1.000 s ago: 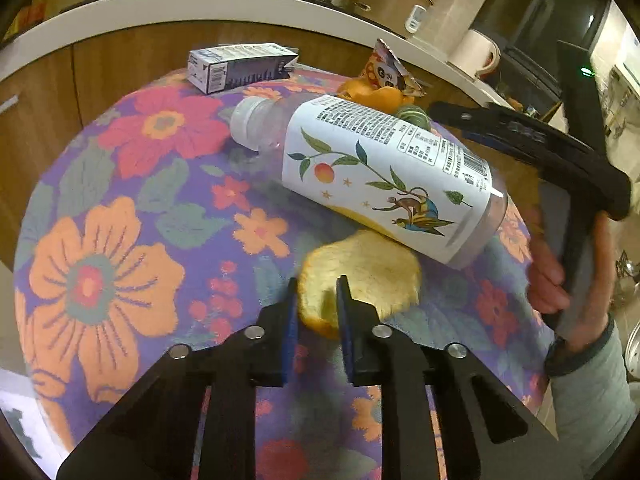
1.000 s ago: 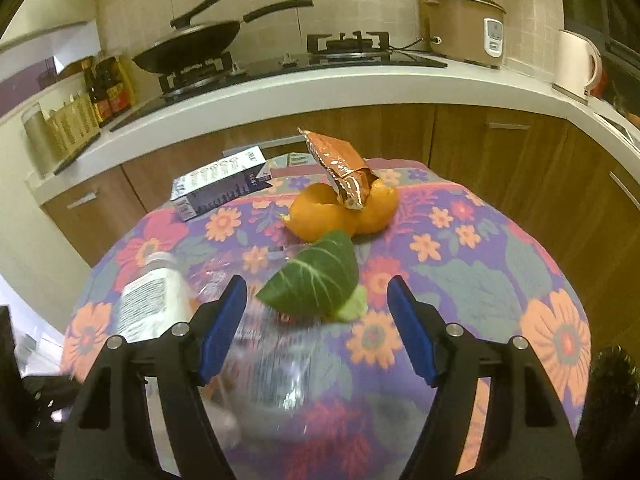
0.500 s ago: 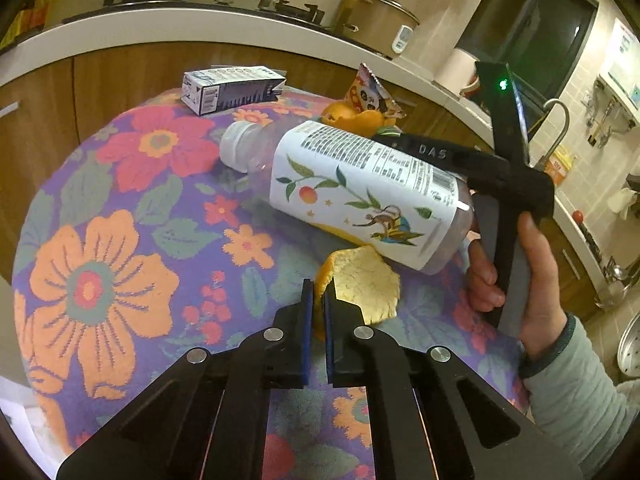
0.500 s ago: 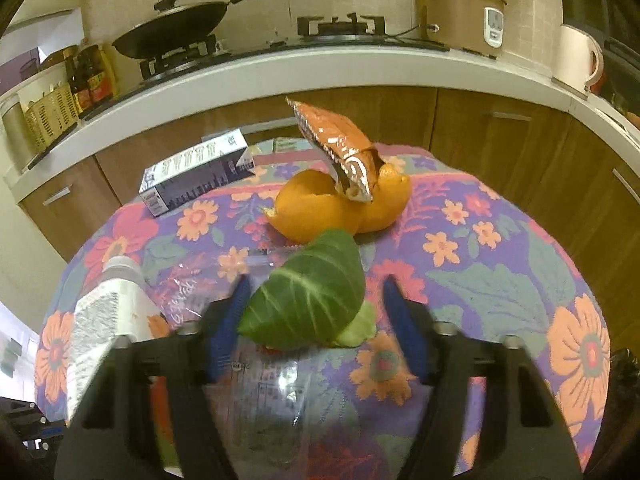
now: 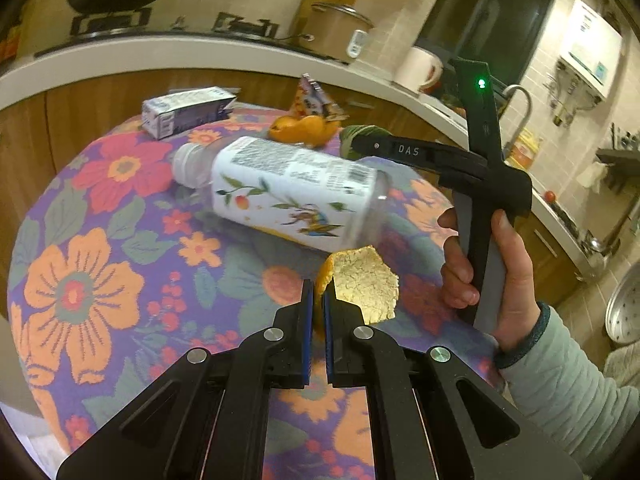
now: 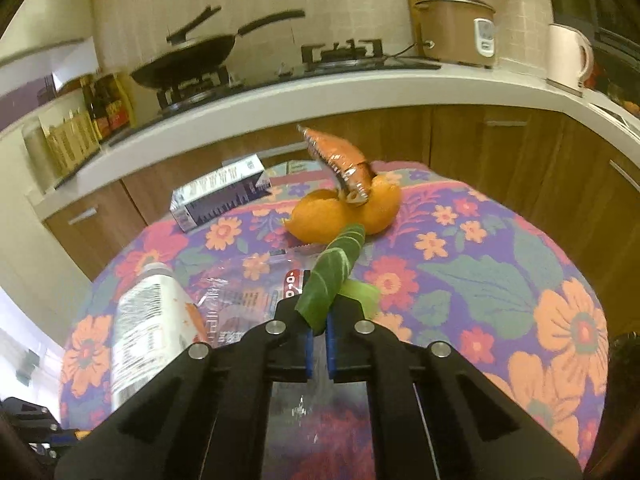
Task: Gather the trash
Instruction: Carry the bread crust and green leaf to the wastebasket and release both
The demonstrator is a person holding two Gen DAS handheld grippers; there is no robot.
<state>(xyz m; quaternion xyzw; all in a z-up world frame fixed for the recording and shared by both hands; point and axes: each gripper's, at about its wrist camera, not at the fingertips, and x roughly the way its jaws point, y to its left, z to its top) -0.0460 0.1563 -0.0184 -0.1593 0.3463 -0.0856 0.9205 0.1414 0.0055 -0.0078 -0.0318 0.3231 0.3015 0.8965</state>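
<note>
Left gripper (image 5: pixel 316 304): jaws pressed together on a piece of orange peel (image 5: pixel 362 286). The peel stands up out of the fingertips, pale pith side toward the camera, just in front of the base of the bottle (image 5: pixel 292 196).

Right gripper (image 6: pixel 318 320): jaws have just been closing and now pinch a green leaf (image 6: pixel 334 276). The leaf is folded narrow between the pads and sticks out forward and upward from them. In the left wrist view the right hand (image 5: pixel 492 268) grips the tool's handle at the right edge of the table, and the leaf (image 5: pixel 364 132) shows at the tool's tip.

Table (image 6: pixel 500 280): round, covered with a flowered cloth. The bottle lies on its side, cap toward the far left. A clear plastic wrapper (image 6: pixel 244 292) lies flat beside it, under the right gripper's fingertips.

Further back: a larger curled orange peel (image 6: pixel 344 212) lies near the far side of the table, with a foil snack bag (image 6: pixel 340 160) standing in it. To its left lies a small carton (image 6: pixel 220 196), on its side near the far edge.

Behind the table: a counter with a pan (image 6: pixel 188 60) on a stove, a rice cooker (image 6: pixel 456 28) and a kettle (image 6: pixel 566 58).
</note>
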